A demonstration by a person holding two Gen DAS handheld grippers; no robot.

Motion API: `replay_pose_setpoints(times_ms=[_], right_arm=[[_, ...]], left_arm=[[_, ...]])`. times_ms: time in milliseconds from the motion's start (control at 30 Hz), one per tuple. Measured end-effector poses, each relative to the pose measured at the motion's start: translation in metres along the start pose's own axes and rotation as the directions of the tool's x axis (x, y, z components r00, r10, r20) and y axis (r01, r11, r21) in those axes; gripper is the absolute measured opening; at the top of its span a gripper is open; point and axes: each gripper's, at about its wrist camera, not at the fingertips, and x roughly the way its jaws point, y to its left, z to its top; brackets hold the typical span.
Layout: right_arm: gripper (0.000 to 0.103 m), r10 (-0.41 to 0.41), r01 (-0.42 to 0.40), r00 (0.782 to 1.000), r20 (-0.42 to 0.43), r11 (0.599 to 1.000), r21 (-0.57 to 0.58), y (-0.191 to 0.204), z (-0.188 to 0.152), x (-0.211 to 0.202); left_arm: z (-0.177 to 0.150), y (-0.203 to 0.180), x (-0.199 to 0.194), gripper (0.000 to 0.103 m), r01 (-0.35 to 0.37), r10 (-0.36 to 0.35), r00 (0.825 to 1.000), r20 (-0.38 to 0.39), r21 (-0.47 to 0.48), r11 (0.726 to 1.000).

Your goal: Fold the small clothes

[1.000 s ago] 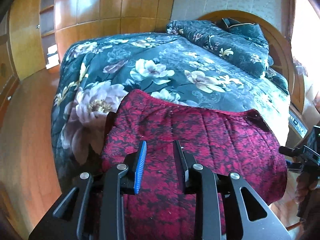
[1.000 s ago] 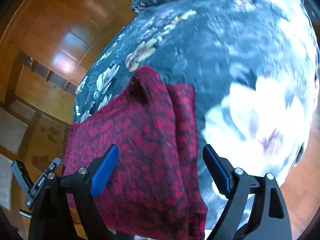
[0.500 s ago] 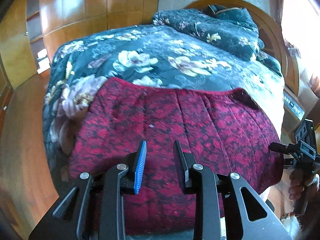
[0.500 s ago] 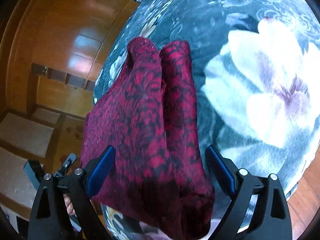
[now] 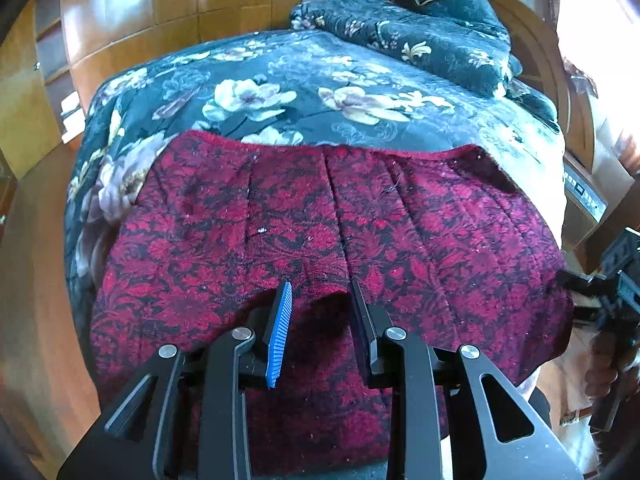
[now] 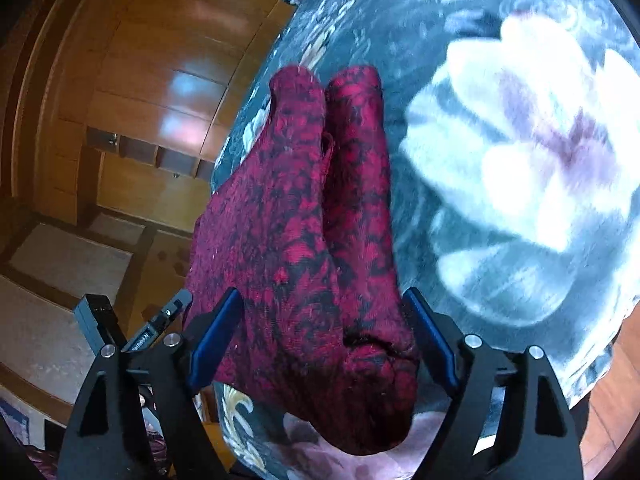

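Note:
A dark red garment with a black floral pattern (image 5: 328, 224) lies spread across the near edge of the bed. My left gripper (image 5: 320, 296) is open, its jaws apart at the garment's near hem, with cloth bulging between them. In the right wrist view the garment (image 6: 304, 208) shows end-on with two ridges of cloth. My right gripper (image 6: 324, 312) is wide open, its jaws on either side of the garment's near end. The right gripper also shows in the left wrist view (image 5: 612, 292) at the garment's right edge.
The bed carries a dark teal quilt with pale flowers (image 5: 320, 92). Folded bedding in the same print (image 5: 420, 32) lies by the wooden headboard (image 5: 548, 52). Wooden wardrobes (image 5: 140, 20) and a wooden floor (image 5: 32, 280) lie to the left.
Both grippers have moved closer to the garment's near edge. The left jaws now have cloth rising between them. The right jaws now straddle the garment's end.

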Motion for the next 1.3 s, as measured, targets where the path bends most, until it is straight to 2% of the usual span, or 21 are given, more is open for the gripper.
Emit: replay_pose_setpoints(times_ms=[100, 233, 400, 467, 533, 667, 800, 867, 967, 1300], right_arm=[[0.082, -0.010, 0.010, 0.997, 0.080, 1.000, 0.000, -0.002, 0.012, -0.015], [0.083, 0.000, -0.001, 0.993, 0.116, 1.000, 0.007, -0.008, 0.031, -0.014], [0.087, -0.015, 0.015, 0.998, 0.057, 1.000, 0.004, -0.017, 0.035, 0.008], [0.087, 0.020, -0.020, 0.999, 0.050, 1.000, -0.008, -0.020, 0.031, 0.008], [0.087, 0.085, -0.085, 0.996, 0.007, 0.996, -0.004, -0.024, 0.023, 0.009], [0.086, 0.109, -0.112, 0.992, -0.063, 0.993, -0.046, -0.024, -0.004, 0.016], [0.071, 0.124, -0.128, 0.989, -0.085, 0.991, -0.043, -0.022, -0.018, 0.016], [0.058, 0.106, -0.111, 0.990, -0.090, 0.992, -0.053, -0.017, -0.023, 0.014], [0.049, 0.106, -0.114, 0.990, -0.089, 0.990, -0.083, 0.005, -0.029, 0.014], [0.039, 0.118, -0.128, 0.991, -0.060, 0.969, -0.213, 0.081, -0.038, -0.009]], left_arm=[[0.002, -0.002, -0.003, 0.027, 0.011, -0.011, 1.000, 0.016, -0.001, 1.000], [0.003, -0.004, 0.000, 0.027, 0.003, -0.003, 1.000, 0.011, 0.009, 1.000], [0.005, -0.005, 0.002, 0.027, 0.018, -0.018, 1.000, 0.018, 0.009, 1.000], [0.005, -0.005, 0.007, 0.027, 0.012, -0.013, 1.000, 0.008, 0.021, 1.000], [0.005, -0.004, 0.013, 0.027, 0.016, -0.016, 1.000, -0.003, 0.016, 1.000], [0.005, -0.003, 0.025, 0.028, 0.010, -0.009, 1.000, -0.025, 0.014, 1.000], [0.004, -0.004, 0.027, 0.028, -0.001, 0.002, 1.000, -0.023, 0.033, 0.999], [0.004, -0.005, 0.028, 0.028, -0.005, 0.006, 1.000, -0.024, 0.040, 0.999], [0.004, -0.003, 0.031, 0.029, -0.003, 0.004, 1.000, -0.029, 0.033, 0.999], [0.004, 0.011, 0.035, 0.029, 0.056, -0.058, 0.997, -0.041, -0.035, 0.998]])
